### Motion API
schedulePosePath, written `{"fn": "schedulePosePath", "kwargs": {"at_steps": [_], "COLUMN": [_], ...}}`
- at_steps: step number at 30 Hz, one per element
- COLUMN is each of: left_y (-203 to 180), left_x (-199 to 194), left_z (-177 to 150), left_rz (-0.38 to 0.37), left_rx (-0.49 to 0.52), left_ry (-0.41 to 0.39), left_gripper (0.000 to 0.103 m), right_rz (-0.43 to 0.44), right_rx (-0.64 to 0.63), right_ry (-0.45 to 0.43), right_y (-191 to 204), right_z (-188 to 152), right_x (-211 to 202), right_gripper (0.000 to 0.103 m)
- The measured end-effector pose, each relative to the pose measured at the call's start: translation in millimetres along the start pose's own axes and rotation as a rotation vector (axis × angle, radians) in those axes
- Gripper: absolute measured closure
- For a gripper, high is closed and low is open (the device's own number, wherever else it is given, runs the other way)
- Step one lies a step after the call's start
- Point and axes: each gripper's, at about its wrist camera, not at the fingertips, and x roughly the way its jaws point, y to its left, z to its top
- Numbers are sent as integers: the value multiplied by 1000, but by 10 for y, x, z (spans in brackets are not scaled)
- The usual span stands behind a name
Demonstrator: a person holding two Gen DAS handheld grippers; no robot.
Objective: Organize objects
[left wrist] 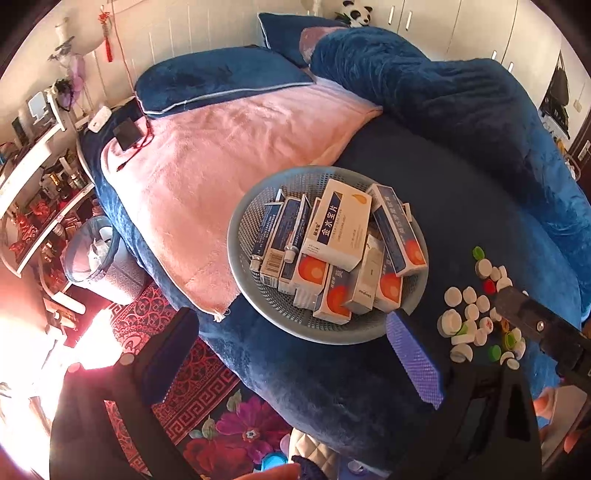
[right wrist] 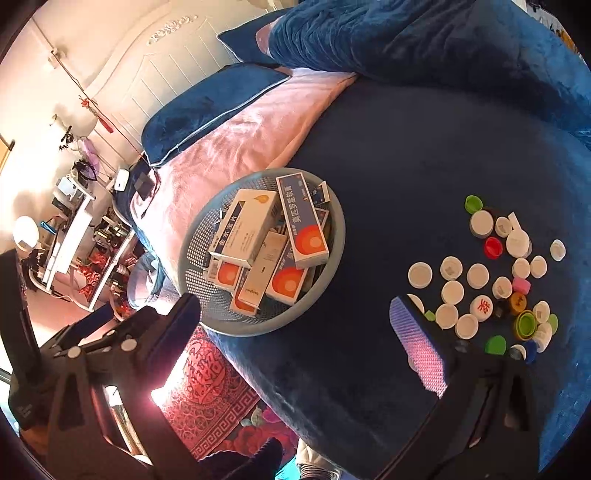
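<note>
Two grippers hang over the near edge of a bed under my remote hand, both with fingers spread wide and nothing between them. My left gripper [left wrist: 295, 354] frames the bed's edge and the red patterned rug [left wrist: 192, 373] below it; my right gripper [right wrist: 295, 332] hovers beside it, its textured purple pad [right wrist: 419, 347] close to the scattered pieces.

Those pieces are bottle caps [right wrist: 487, 280], mostly white with a few green, red, pink and yellow ones, lying loose on the dark blue plush bedspread [right wrist: 424, 155] at the right. Well apart from them, toward the left edge of the mattress, sits a round grey mesh basket [left wrist: 236, 236], heaped with medicine boxes [left wrist: 338, 225] in white, blue and orange, one lying flat on top of the pile.

Beyond the basket a pink blanket [left wrist: 221, 155] covers the left half of the bed, running up to a blue pillow [left wrist: 218, 81] against the white headboard [right wrist: 177, 62]. A rumpled blue duvet [left wrist: 424, 81] is bunched at the far right, and a toy panda [left wrist: 356, 13] sits behind it. Beside the bed on the floor stands a lined waste bin [left wrist: 92, 251], with cluttered white shelves [left wrist: 40, 177] along the wall.
</note>
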Motion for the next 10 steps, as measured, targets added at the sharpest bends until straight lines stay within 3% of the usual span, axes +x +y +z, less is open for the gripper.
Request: {"fn": "schedulePosePath", "kwargs": {"at_steps": [10], "left_y": [-288], "left_x": [39], "left_z": [-201], "left_rz": [-46], "left_rx": [58], "left_ry": [-9], "left_gripper": [1], "right_rz": [-85], "right_rx": [7], "right_ry": [-23], "right_y": [-271], "right_z": [-151], "right_x": [-189], "right_gripper": [0]}}
